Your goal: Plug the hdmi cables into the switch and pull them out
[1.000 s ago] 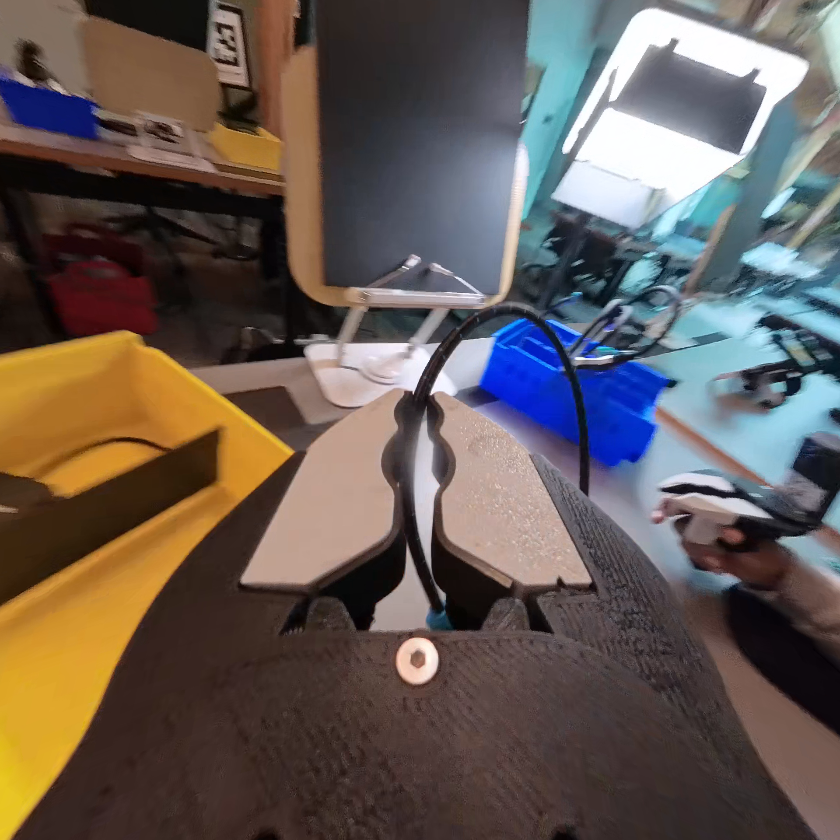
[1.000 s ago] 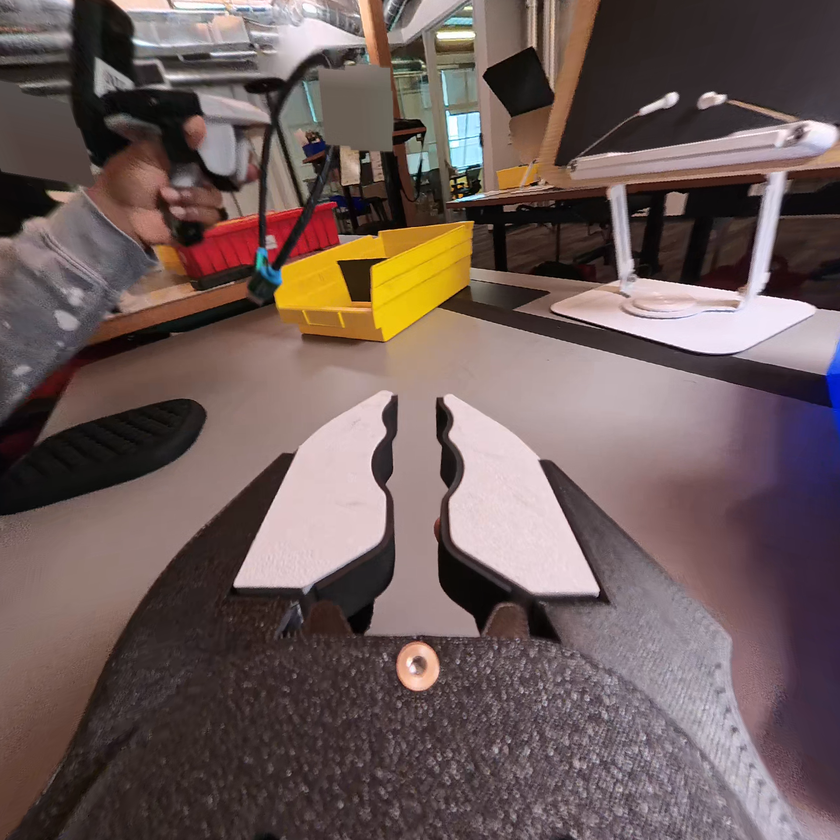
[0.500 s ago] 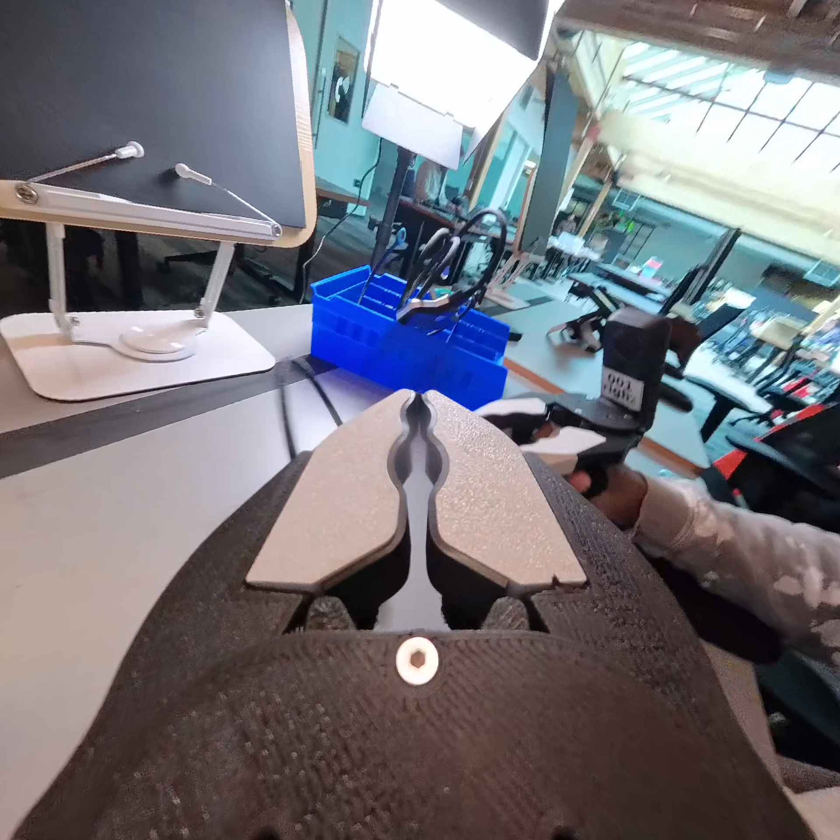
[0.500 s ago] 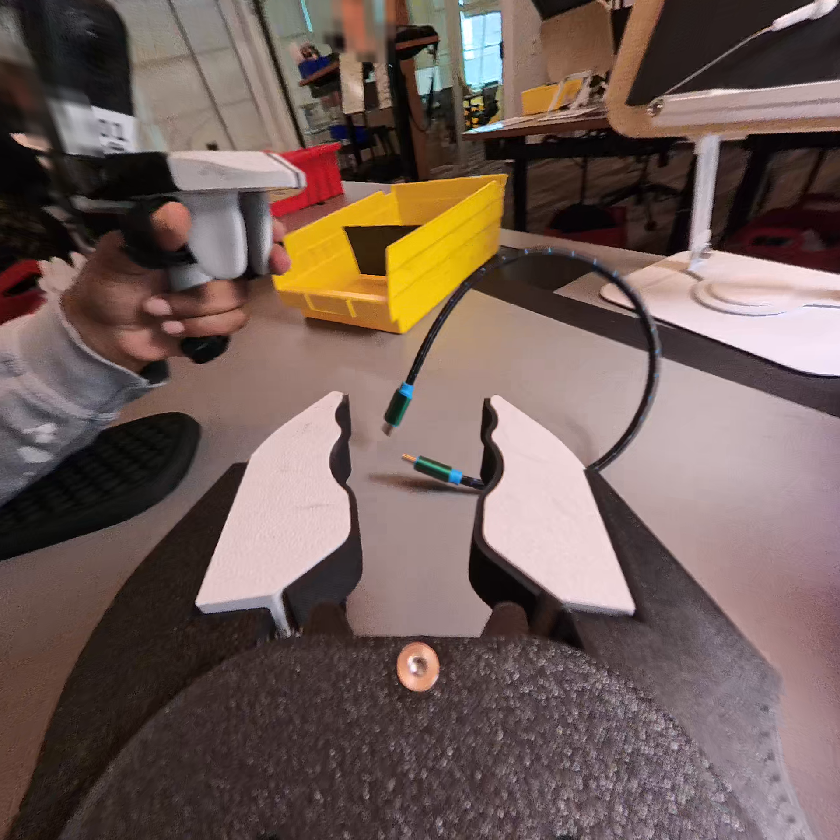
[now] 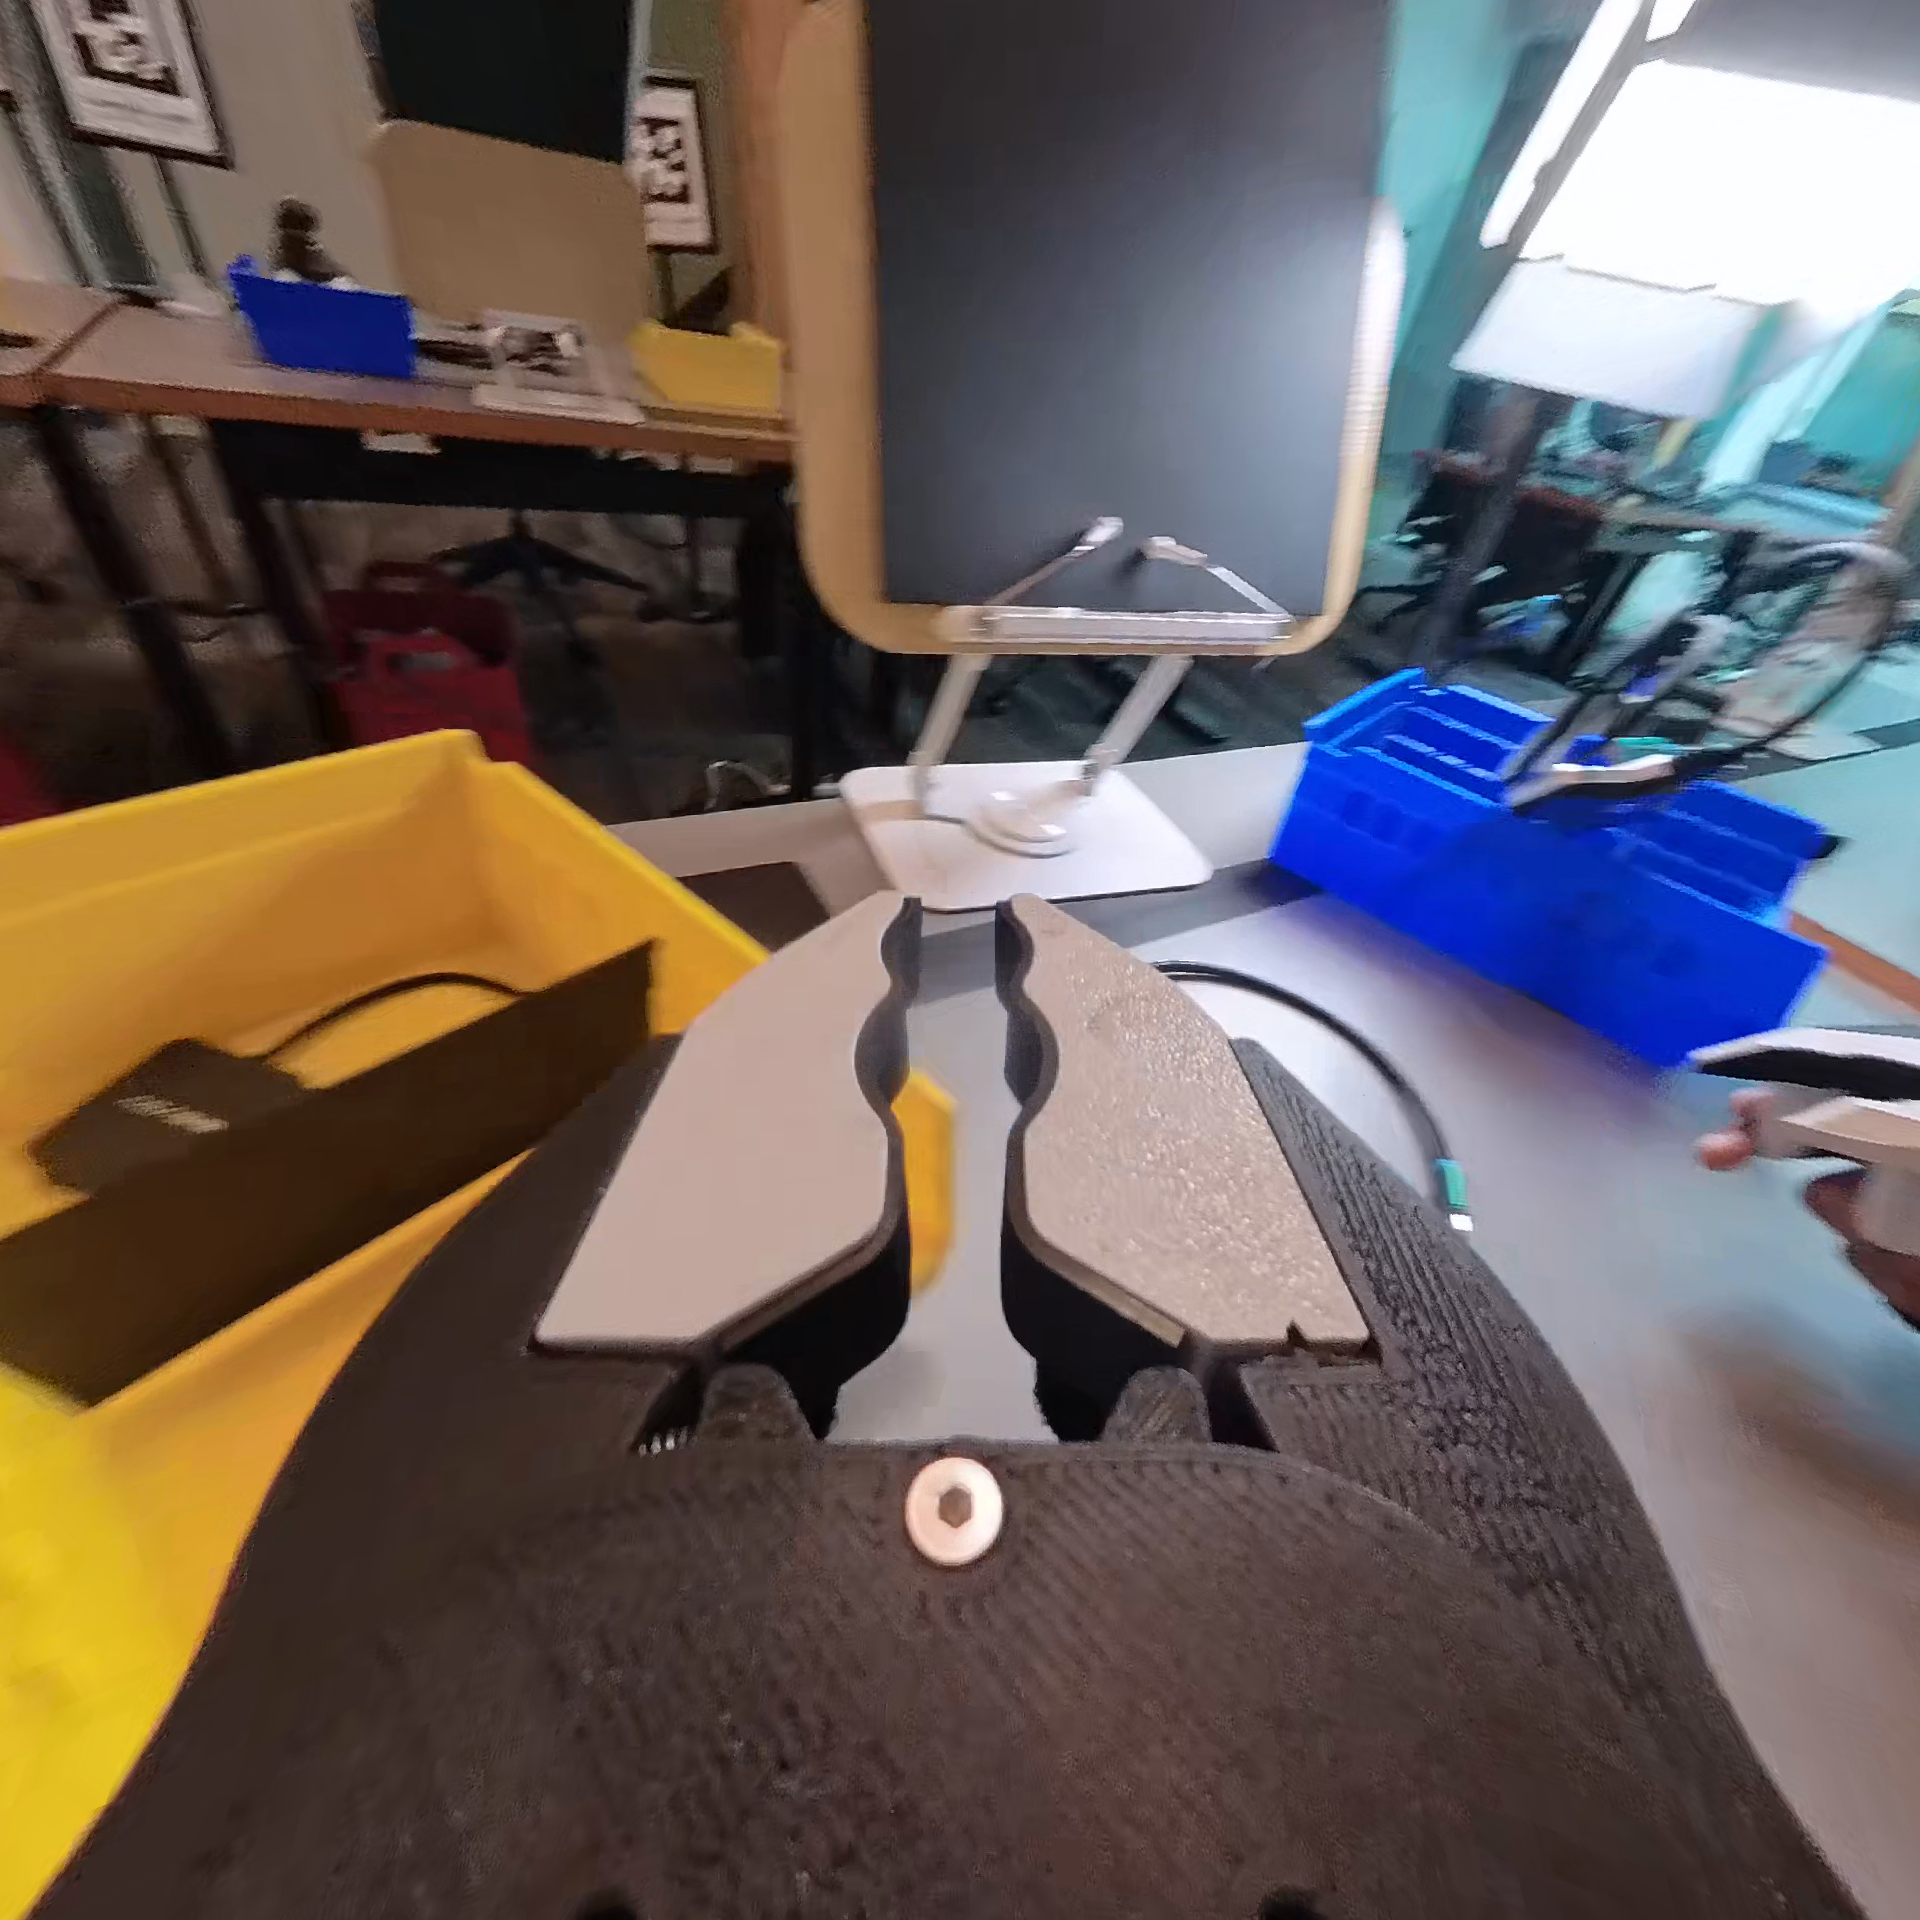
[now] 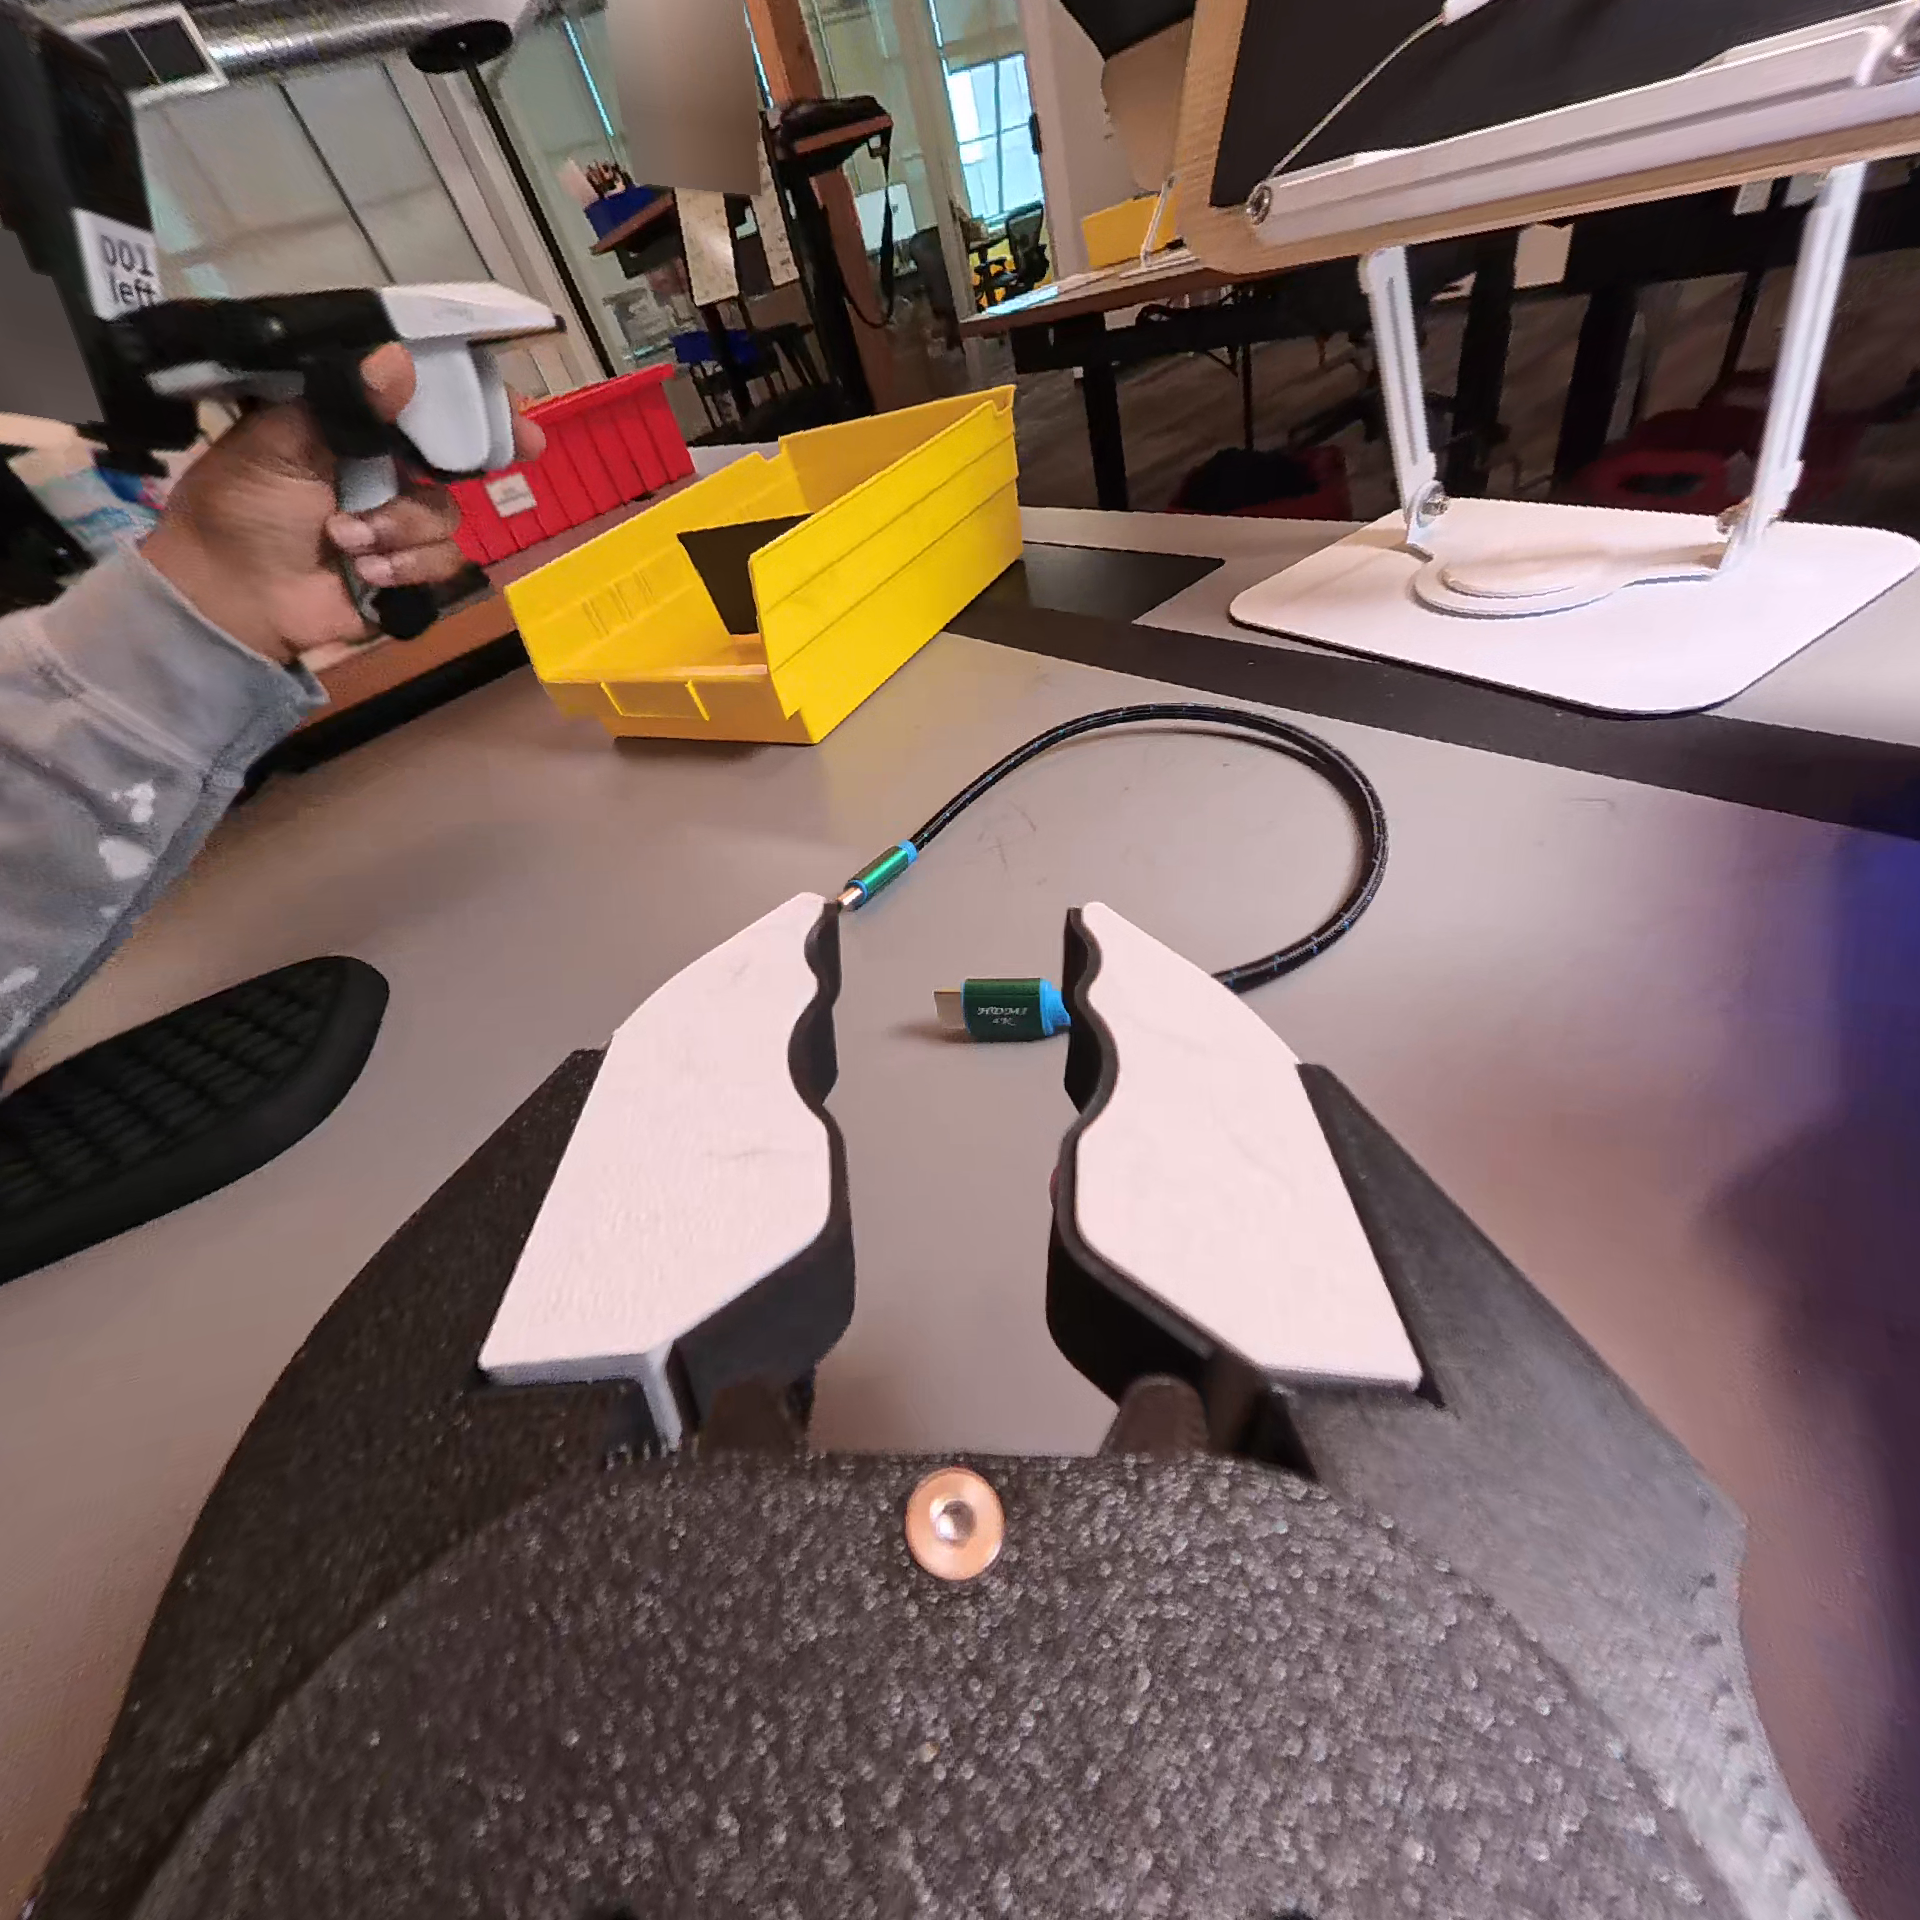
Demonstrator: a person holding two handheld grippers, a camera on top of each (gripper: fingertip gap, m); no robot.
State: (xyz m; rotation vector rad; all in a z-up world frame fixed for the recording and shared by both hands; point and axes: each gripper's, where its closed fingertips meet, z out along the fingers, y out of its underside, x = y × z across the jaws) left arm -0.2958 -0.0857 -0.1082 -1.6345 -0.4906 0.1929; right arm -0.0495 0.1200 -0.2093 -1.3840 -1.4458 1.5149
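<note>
HDMI cable: lay looped on the grey counter, centre frame; green plug just ahead of the right gripper, which stood open and empty. Left gripper: slightly parted, empty, beside the yellow bin. Judged light, springy; best taken by the rigid plug.

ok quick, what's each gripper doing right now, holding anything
Left gripper: open a little, holding nothing.
Right gripper: open, holding nothing; the HDMI cable lies on the table ahead of it.
</note>
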